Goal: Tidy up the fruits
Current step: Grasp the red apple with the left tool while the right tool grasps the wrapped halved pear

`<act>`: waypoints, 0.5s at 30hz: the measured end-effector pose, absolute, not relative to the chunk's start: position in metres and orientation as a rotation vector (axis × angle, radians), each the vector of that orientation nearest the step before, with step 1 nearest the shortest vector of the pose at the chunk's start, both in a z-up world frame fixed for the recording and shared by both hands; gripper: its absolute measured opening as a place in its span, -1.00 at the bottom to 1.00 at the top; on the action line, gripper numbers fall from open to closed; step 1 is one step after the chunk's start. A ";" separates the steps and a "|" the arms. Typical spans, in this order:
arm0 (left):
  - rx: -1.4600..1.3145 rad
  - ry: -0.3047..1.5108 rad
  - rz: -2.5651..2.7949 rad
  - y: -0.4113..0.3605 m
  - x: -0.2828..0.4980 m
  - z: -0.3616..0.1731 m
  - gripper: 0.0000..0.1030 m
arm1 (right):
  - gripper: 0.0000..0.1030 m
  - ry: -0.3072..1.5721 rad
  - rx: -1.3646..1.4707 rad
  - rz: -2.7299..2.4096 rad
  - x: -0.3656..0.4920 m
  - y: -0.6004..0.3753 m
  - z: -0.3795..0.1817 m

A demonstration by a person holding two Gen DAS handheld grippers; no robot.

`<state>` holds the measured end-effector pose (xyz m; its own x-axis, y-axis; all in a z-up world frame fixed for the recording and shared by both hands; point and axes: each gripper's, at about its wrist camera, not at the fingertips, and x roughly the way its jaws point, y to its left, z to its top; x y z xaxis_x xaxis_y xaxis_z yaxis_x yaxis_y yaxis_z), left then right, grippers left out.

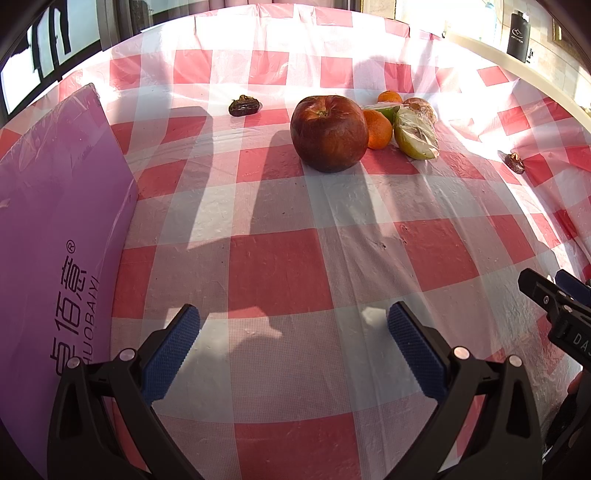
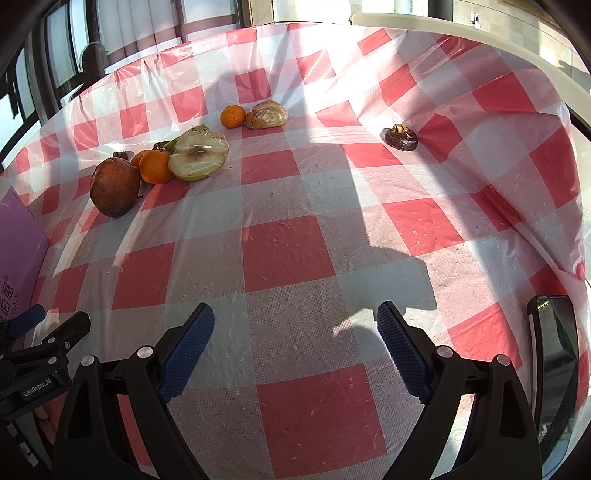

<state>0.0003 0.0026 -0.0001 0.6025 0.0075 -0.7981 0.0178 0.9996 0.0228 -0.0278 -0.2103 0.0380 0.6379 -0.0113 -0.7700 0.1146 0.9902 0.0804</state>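
Left wrist: red apple [image 1: 328, 133] lies well ahead of the wide-spread, empty left hand-held gripper [image 1: 293, 326].

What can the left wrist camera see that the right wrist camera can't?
Only the left wrist view shows a dark dried fruit left of the red apple, and a black bottle on the far ledge. Only the right wrist view shows the cut face of the wrapped green half fruit and a black phone at the right edge. Both show the red apple, the oranges, the purple box, the checked tablecloth, and each its own open gripper: left gripper, right gripper.
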 end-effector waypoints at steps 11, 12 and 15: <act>0.013 0.928 0.005 -0.001 0.017 0.001 0.97 | 0.67 0.866 0.240 -0.177 0.024 -0.267 0.036; 0.005 0.927 0.001 -0.003 0.026 0.002 0.97 | 0.67 0.869 0.239 -0.166 0.032 -0.269 0.035; -0.021 0.921 0.007 -0.010 0.055 0.003 0.97 | 0.67 0.878 0.195 -0.096 0.046 -0.259 0.032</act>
